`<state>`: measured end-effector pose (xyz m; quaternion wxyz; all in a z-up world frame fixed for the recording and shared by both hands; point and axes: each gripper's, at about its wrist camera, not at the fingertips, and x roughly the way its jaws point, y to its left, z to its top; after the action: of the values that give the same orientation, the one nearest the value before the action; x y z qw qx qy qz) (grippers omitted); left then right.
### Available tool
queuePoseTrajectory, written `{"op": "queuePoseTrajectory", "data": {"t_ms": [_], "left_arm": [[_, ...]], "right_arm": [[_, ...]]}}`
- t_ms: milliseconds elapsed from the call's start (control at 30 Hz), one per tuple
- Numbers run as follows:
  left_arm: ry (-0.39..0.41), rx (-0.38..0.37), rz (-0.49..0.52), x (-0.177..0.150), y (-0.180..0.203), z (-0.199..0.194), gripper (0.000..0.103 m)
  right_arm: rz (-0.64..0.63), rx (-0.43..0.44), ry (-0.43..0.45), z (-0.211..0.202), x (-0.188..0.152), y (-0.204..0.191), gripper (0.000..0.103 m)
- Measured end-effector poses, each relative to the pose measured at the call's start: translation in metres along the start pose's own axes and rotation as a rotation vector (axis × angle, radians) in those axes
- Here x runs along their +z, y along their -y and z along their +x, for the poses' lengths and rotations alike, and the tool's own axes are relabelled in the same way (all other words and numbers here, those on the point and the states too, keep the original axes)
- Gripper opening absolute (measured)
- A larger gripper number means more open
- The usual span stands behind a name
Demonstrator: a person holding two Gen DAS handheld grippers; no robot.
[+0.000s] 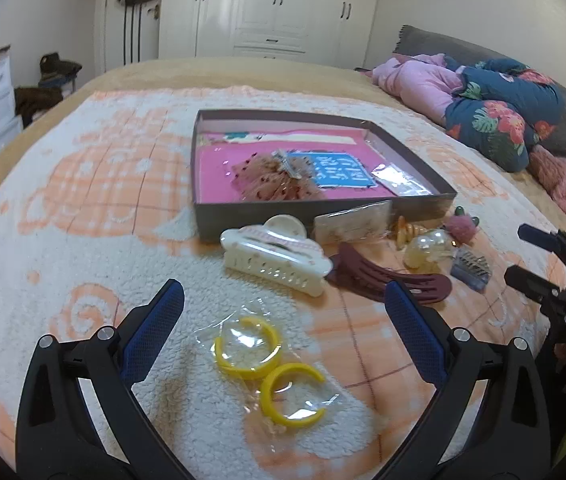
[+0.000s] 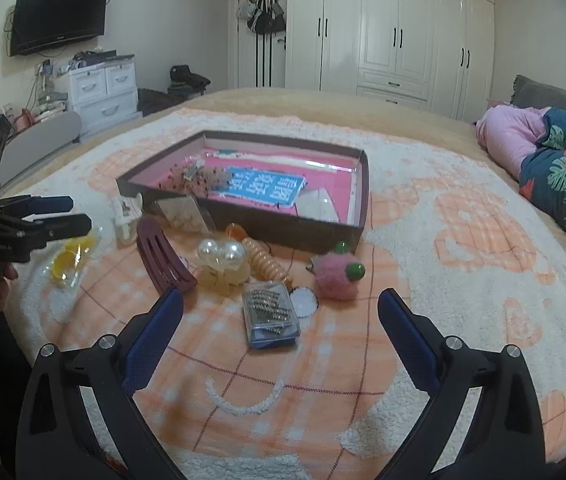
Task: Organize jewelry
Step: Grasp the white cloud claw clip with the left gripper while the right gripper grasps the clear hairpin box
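Observation:
A shallow brown box (image 1: 211, 224) (image 2: 303, 232) with a pink lining lies on the bed; a feathery pink hair piece (image 1: 271, 180) and a blue card (image 1: 339, 170) lie in it. My left gripper (image 1: 283, 300) is open above a clear bag of yellow hoop earrings (image 1: 267, 364) (image 2: 71, 260). My right gripper (image 2: 279, 304) is open above a small clear case of clips (image 2: 271, 312) (image 1: 471, 268). In front of the box lie a white claw clip (image 1: 275, 260), a maroon hair clip (image 1: 387, 276) (image 2: 167, 260), clear bead baubles (image 2: 221, 256), an orange spiral tie (image 2: 265, 262) and a pink pompom (image 2: 337, 276).
The bed has a fleecy white and orange blanket (image 1: 83, 200). Folded pink and floral bedding (image 1: 495, 108) lies at the right. A white wardrobe (image 2: 395, 28) stands behind, with white drawers (image 2: 103, 88) and a wall TV (image 2: 59, 16) at the left.

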<state>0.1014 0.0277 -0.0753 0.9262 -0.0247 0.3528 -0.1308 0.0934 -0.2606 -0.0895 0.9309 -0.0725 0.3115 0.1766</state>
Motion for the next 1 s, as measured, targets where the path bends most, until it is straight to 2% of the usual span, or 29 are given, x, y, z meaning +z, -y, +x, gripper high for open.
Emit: {"op": "queuePoseTrajectory", "data": {"t_ms": [167, 467, 667, 867, 1000], "left_arm": [[-0.008, 0.011, 0.001, 0.004, -0.008, 0.008, 0.092], [-0.041, -0.021, 0.020, 0.014, -0.012, 0.027, 0.092], [-0.045, -0.042, 0.033, 0.019, -0.015, 0.038, 0.092], [-0.067, -0.069, 0.030, 0.020, -0.016, 0.047, 0.092], [-0.068, -0.080, 0.018, 0.021, -0.017, 0.050, 0.092]], "right_arm": [[0.001, 0.004, -0.019, 0.007, -0.002, 0.000, 0.095], [0.003, 0.005, -0.054, 0.018, -0.005, 0.003, 0.095], [0.016, 0.012, -0.083, 0.030, -0.005, 0.006, 0.086], [0.035, 0.033, -0.111, 0.043, -0.004, 0.010, 0.073], [0.031, 0.064, -0.138, 0.050, -0.006, 0.007, 0.052]]}}
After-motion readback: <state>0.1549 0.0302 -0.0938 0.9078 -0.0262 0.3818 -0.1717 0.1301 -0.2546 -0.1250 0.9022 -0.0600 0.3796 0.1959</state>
